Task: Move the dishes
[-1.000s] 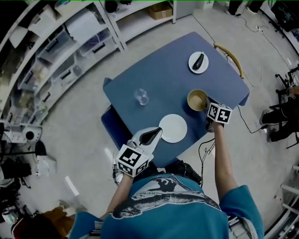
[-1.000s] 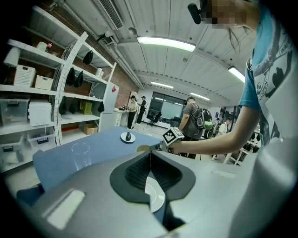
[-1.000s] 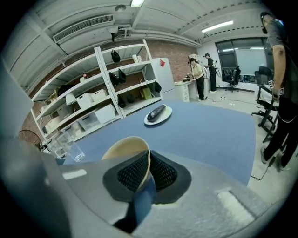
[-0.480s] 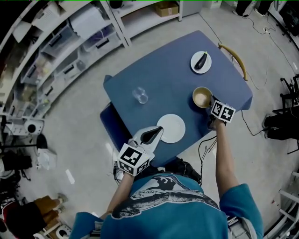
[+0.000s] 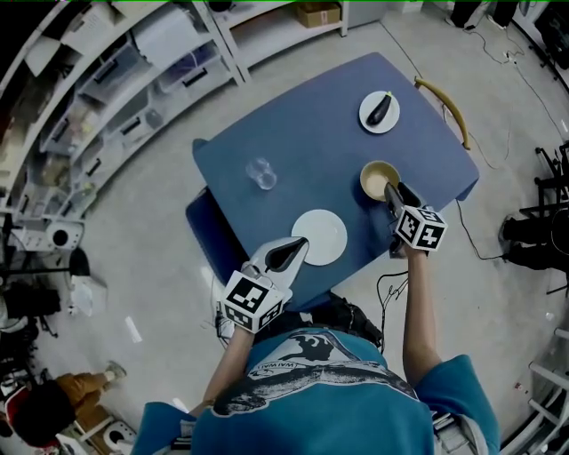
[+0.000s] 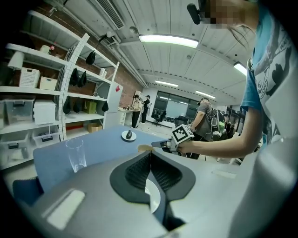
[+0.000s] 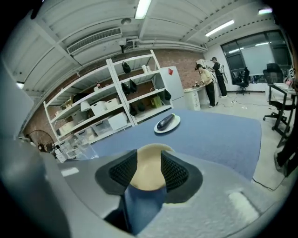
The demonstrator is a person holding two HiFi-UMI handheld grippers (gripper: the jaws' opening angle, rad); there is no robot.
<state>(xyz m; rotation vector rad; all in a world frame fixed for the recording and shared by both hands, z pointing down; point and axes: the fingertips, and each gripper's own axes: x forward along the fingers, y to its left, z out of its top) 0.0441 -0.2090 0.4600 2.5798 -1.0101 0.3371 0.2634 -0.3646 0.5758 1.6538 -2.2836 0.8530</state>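
no print is readable: the marker cube [image 5: 252,302] on the left gripper [image 5: 300,243] and the one [image 5: 420,227] on the right gripper [image 5: 391,189] carry only black-and-white square patterns, the wording on the person's teal t-shirt [image 5: 311,391] is too small to make out, and a small red tag [image 7: 170,71] on a white cabinet by the shelves is just a spot of colour.

on the blue table [image 5: 329,160] stand four dishes. a small white plate [image 5: 389,123] at the far side holds a dark eggplant [image 5: 380,109] with a greenish stem end. the tan bowl [image 5: 377,178] sits near the table's right edge, its inside a plain pale surface. a clear drinking glass [image 5: 261,174] stands upright, well apart to the left, see-through to the table. the larger white plate [image 5: 322,238] lies bare near the front edge.

the right gripper's jaws have just been opening and stand apart – the bowl's near rim shows in the gap between them, the pads not pressing on it. the left gripper's jaws are together with nothing between the pads; the large plate shows below them, its near-left rim under the tips, and contact cannot be told.

the shelves [image 5: 133,71] behind hold white bins [image 7: 104,107] and a cardboard box [image 5: 313,14].
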